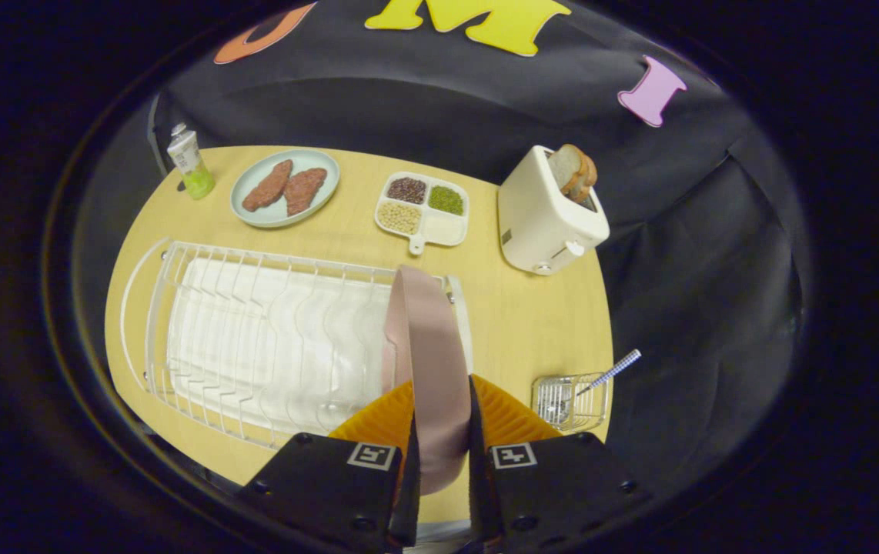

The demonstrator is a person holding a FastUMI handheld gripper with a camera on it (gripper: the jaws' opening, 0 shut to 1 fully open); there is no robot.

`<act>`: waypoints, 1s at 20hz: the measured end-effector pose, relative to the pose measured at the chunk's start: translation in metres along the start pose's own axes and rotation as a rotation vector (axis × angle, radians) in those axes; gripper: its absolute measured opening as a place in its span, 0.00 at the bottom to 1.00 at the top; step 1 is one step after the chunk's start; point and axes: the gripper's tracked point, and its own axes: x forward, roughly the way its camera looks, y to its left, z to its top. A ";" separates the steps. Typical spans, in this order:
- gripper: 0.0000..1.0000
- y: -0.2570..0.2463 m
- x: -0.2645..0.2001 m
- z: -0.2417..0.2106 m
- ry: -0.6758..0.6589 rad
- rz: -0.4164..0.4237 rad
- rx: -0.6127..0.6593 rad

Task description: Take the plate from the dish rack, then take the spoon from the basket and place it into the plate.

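One pink plate, on edge, clamped between the jaws, both pressing its faces, near-closed to its thickness. One dish rack ahead-left. One basket with one spoon just right. Bench beneath.

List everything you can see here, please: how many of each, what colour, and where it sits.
Plate: one, pink, on edge between the gripper's fingers, above the rack.
Dish rack: one, white wire, on the table.
Basket: one, wire, right of the fingers.
Spoon: one, checked handle, in the basket.
Toaster: one, cream, bread inside.
Divided tray: one, white, grains.
Dish: one, pale green, two patties.
Tube: one, green-white.
Table: one, light wood.
Gripper: one, shut on the plate.
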 end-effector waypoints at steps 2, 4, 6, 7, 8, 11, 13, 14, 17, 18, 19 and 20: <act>0.28 -0.011 0.000 0.000 -0.017 -0.045 0.043; 0.27 -0.019 0.002 -0.001 -0.028 -0.069 0.087; 0.26 -0.027 -0.001 0.003 -0.059 -0.089 0.115; 0.25 -0.028 -0.004 0.001 -0.071 -0.092 0.124; 0.24 -0.030 -0.010 0.002 -0.087 -0.097 0.132; 0.25 -0.036 -0.026 0.004 -0.144 -0.123 0.134; 0.25 -0.036 -0.038 -0.004 -0.165 -0.101 0.118; 0.24 -0.034 -0.044 -0.011 -0.170 -0.065 0.108; 0.24 -0.026 -0.058 -0.040 -0.188 0.064 0.099; 0.25 -0.024 -0.062 -0.053 -0.196 0.104 0.107; 0.25 -0.022 -0.066 -0.068 -0.207 0.143 0.119; 0.24 -0.019 -0.068 -0.085 -0.217 0.177 0.128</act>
